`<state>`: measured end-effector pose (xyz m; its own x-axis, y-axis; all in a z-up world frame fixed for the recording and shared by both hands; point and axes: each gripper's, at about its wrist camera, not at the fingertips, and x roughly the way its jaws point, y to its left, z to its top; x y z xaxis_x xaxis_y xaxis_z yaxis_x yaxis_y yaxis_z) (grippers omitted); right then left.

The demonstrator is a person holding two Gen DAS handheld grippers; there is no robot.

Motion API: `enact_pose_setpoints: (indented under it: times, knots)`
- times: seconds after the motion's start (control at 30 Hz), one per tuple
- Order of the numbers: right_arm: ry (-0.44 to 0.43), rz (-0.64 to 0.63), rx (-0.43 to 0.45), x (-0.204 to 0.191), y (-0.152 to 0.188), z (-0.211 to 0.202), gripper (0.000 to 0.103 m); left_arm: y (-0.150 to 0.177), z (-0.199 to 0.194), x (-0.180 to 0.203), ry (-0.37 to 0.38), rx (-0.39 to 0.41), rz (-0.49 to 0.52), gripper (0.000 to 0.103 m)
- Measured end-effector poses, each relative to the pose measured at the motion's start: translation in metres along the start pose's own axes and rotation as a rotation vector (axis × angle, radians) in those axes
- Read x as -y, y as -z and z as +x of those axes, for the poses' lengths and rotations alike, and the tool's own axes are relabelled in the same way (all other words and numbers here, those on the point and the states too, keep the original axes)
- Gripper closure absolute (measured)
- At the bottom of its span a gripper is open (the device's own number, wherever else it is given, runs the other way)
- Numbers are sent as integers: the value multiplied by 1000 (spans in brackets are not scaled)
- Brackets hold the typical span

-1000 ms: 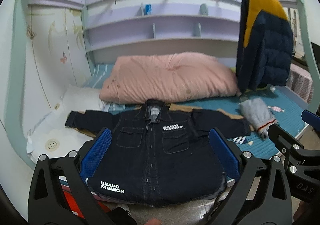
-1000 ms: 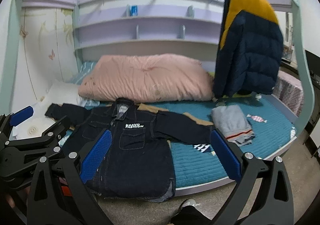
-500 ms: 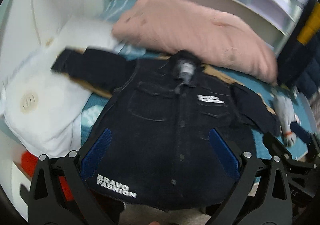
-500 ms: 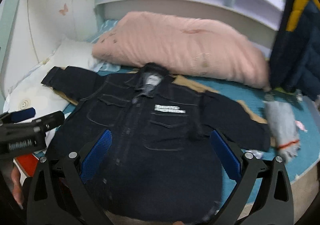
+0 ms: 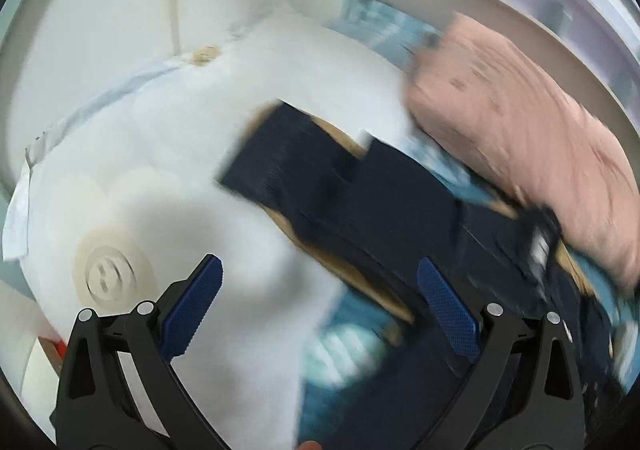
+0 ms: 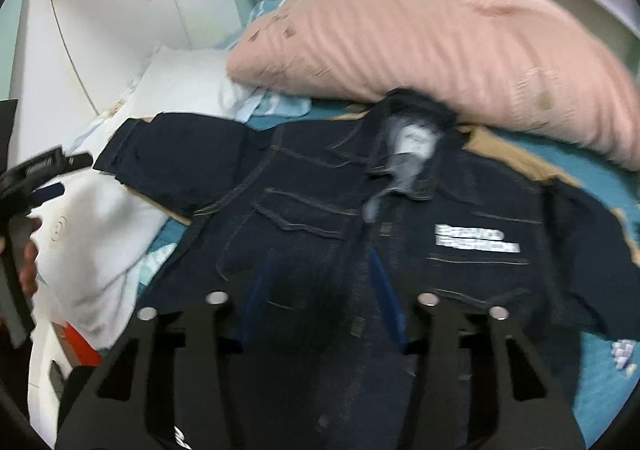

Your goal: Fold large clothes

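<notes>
The dark jacket (image 6: 360, 234) lies spread on the bed (image 6: 600, 177). Left gripper (image 5: 320, 306) fingers are released above its sleeve (image 5: 304, 165); right gripper (image 6: 320, 302) fingers are released, narrower, empty.

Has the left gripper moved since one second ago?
Yes. The left gripper has swung left and closer: it now frames the jacket sleeve and white pillow, no longer the jacket's front.

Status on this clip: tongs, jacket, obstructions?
Left tongs open near jacket sleeve. Right tongs open, empty, over jacket front. Jacket flat, unfolded. Pink duvet touches collar.
</notes>
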<state>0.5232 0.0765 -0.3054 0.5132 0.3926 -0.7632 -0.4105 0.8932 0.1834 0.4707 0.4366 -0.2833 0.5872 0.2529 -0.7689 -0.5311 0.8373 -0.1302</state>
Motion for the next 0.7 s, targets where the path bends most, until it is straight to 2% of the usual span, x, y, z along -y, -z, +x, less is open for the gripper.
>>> enact_pose_setpoints:
  times: [0.17,0.37,0.43,0.47,0.53,0.6,0.63,0.7]
  knots:
    - [-51,3,-38,-20,-7,43,59,-35,32,-54,52,-32,-162,5]
    - [-79,35,-68,-26,-9,72,59,-49,77,-75,73,-123,-243,6]
    - [-83,41,-69,-25,-10,77,59,-52,82,-81,86,-118,-256,19]
    - [-82,43,-72,-24,-11,80,59,-54,83,-82,98,-119,-254,35]
    - [-87,61,-77,-21,-14,86,59,-57,86,-83,122,-126,-255,40]
    - [-90,80,-77,-19,-16,91,59,-56,87,-82,132,-128,-256,59]
    - [-93,87,-75,-18,-18,93,59,-56,85,-82,130,-121,-252,61]
    - [-99,103,-74,-17,-20,96,59,-55,78,-81,130,-90,-252,83]
